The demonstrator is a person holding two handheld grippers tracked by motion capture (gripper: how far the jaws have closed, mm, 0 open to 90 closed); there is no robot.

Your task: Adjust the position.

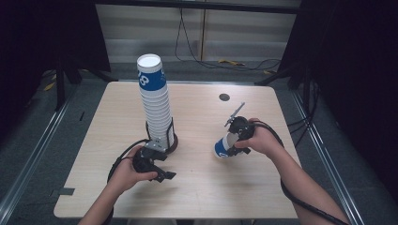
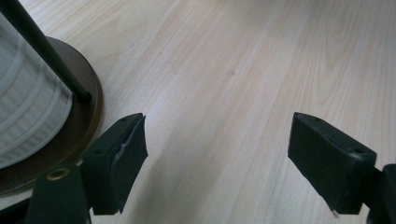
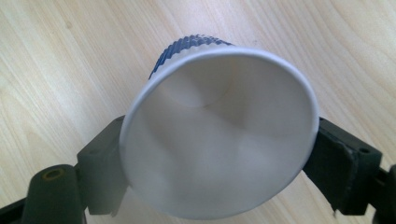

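Observation:
A tall stack of white and blue paper cups [image 1: 154, 96] stands upside down in a wire holder on a round brown base [image 2: 88, 116], left of the table's middle. My left gripper [image 1: 157, 157] sits just in front of that base; its jaws [image 2: 217, 123] are open over bare wood, with the base and the stack's ribbed cups [image 2: 28, 112] at their left. My right gripper [image 1: 237, 136] is shut on a single paper cup [image 3: 219, 135] near its rim. Its white mouth faces the camera, and the blue bottom end [image 1: 220, 150] tilts down toward the table.
The pale wooden table [image 1: 211, 187] has a small round black hole [image 1: 224, 97] at the back right. Dark metal rails [image 1: 33, 150] run along both sides of the table, and cables [image 1: 234, 63] lie on the floor behind it.

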